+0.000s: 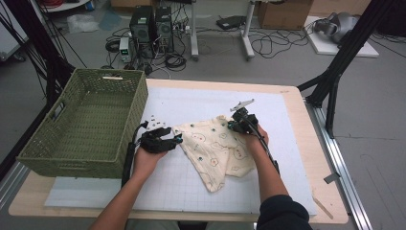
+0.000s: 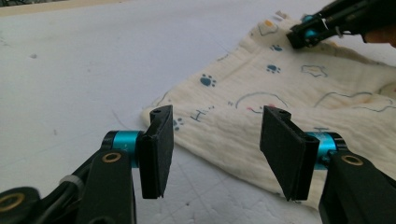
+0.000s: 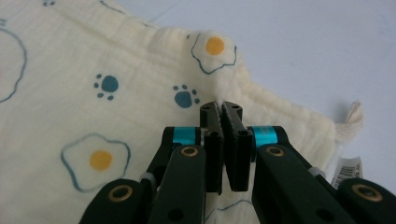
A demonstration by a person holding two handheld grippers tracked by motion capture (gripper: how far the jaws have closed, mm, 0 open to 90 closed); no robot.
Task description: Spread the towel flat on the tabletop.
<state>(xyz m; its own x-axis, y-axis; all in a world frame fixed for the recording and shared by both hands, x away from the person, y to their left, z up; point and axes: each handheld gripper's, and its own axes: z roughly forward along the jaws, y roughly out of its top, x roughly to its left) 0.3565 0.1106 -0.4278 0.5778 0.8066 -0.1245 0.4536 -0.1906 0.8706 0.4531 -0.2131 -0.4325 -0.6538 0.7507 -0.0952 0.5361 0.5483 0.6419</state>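
We've got the right claw (image 3: 222, 108) pinching the cloth (image 1: 215, 148) top edge, left claw (image 2: 215, 140) wide at its corner; next, close left on it.

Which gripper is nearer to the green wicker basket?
Left. The left gripper sits open just off the green wicker basket's right wall, while the right gripper is farther away, pinching the cream printed cloth.

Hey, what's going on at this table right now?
A person is working a printed cloth that lies rumpled on the white mat, with handheld tongs in each hand. The right tongs are shut on a pinch of the cloth near its far edge. The left tongs stand open at the cloth's near corner, gripping nothing yet. A green basket sits to the left.
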